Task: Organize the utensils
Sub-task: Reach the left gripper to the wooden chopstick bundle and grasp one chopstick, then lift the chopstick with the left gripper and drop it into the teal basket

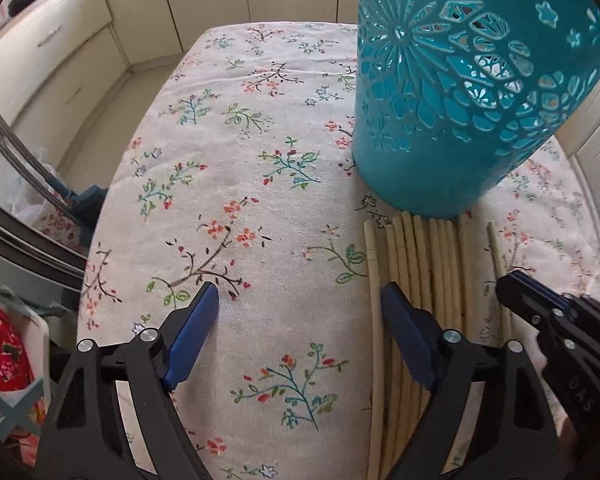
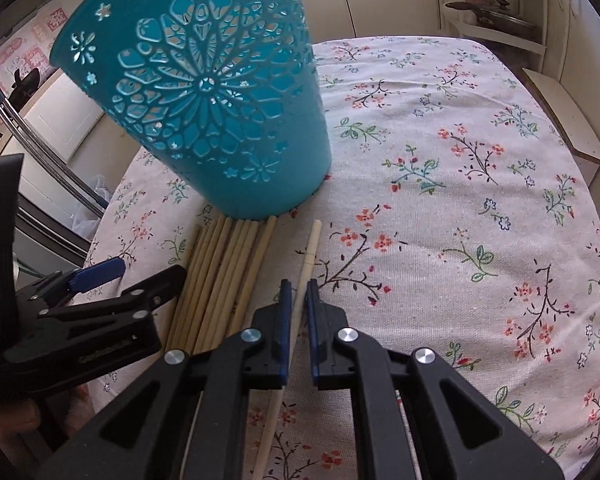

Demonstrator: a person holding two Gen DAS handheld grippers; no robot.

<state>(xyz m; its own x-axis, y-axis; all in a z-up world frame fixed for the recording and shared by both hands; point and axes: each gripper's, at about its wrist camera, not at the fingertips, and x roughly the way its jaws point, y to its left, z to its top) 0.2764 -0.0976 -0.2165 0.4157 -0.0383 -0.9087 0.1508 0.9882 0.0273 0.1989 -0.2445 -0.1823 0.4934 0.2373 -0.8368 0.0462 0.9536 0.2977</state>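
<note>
The job looks barely begun — a bundle of chopsticks lies on the tablecloth, tips against the foot of the teal holder, none visibly inside it. The right gripper is clamped on a single chopstick lying just beside the bundle. The left gripper has its jaws apart — empty, beside the bundle's other edge.
</note>
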